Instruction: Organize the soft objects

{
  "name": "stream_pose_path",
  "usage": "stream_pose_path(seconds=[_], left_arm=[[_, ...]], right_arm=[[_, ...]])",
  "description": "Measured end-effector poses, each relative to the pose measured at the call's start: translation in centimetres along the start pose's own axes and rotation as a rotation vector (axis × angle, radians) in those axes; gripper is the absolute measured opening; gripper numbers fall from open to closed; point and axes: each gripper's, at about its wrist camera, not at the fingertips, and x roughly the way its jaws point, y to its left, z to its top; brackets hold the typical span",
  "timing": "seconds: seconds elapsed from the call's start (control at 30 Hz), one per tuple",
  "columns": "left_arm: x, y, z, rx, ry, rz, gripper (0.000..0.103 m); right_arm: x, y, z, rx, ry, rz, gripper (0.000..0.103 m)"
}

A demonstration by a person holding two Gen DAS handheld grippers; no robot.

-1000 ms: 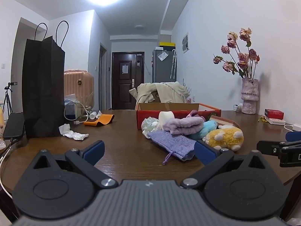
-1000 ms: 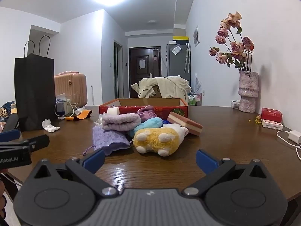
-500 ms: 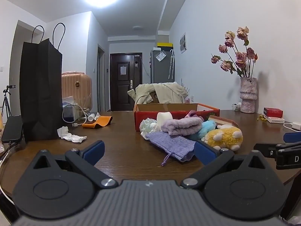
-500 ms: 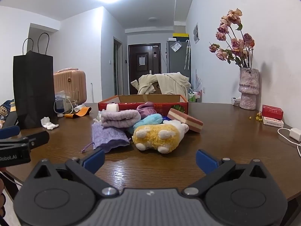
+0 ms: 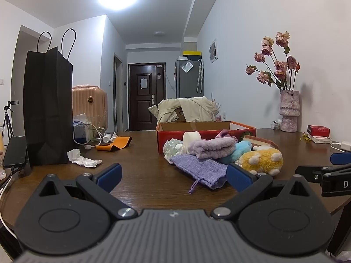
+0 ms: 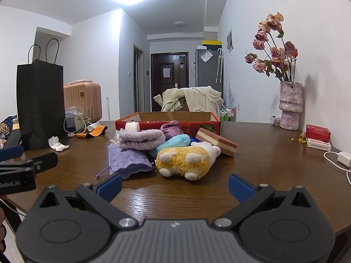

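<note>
A pile of soft things lies on the brown table in front of an open red cardboard box. It holds a yellow plush toy, a folded lilac towel, a purple drawstring pouch, a light blue plush and a pink-and-cream sponge block. My left gripper is open and empty, short of the pouch. My right gripper is open and empty, just short of the yellow plush.
A tall black paper bag stands at the left with crumpled tissue, an orange band and cables beside it. A vase of dried roses, red boxes and a white charger stand at the right.
Both grippers have drifted slightly forward towards the pile and stay open. Nothing on the table has moved.
</note>
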Motion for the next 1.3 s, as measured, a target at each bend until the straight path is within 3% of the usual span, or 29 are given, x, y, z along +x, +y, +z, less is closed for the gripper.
stream_pose_path(seconds=[1.3], left_arm=[[0.1,-0.11,-0.05,0.006,0.001,-0.005,0.103]], right_arm=[[0.07,-0.19,0.0,0.005,0.002,-0.01,0.103]])
